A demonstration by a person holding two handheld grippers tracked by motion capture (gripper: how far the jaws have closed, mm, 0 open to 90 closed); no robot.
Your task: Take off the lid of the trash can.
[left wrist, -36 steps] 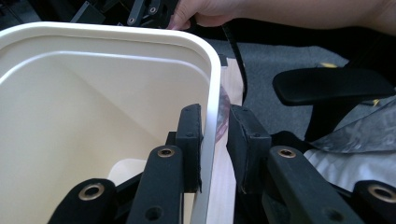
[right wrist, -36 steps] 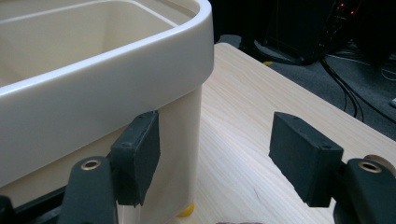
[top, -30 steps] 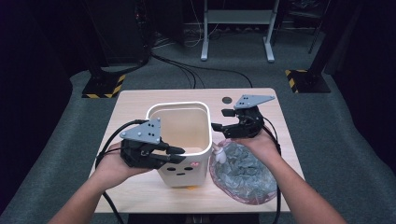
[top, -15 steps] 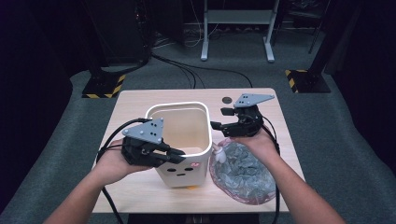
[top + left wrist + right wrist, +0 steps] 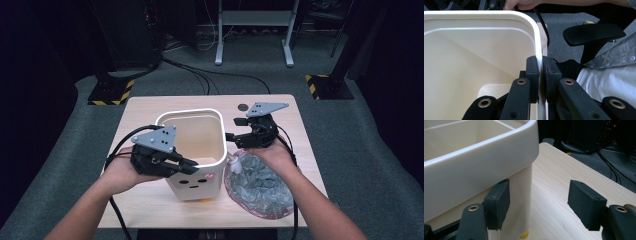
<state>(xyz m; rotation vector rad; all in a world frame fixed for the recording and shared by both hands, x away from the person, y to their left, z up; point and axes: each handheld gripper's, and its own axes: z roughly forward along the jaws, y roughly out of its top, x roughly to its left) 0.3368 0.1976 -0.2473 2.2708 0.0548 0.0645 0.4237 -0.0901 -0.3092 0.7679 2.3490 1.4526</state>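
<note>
A cream plastic bin with a rounded rim stands upright in the middle of the wooden table. My left gripper grips the bin's near left rim. In the left gripper view its jaws have just been closing, and their pads now press the thin wall from inside and outside. My right gripper stands open at the bin's right side. In the right gripper view one pad sits just under the rim, and the other hangs over bare table.
A clear plastic bag of grey pieces lies on the table right of the bin, under my right hand. A small dark round mark sits near the table's far edge. Cables, striped stand bases and a frame are on the floor behind.
None of note: both hands and the bin keep their places, and the left jaws stay on the bin's rim.
</note>
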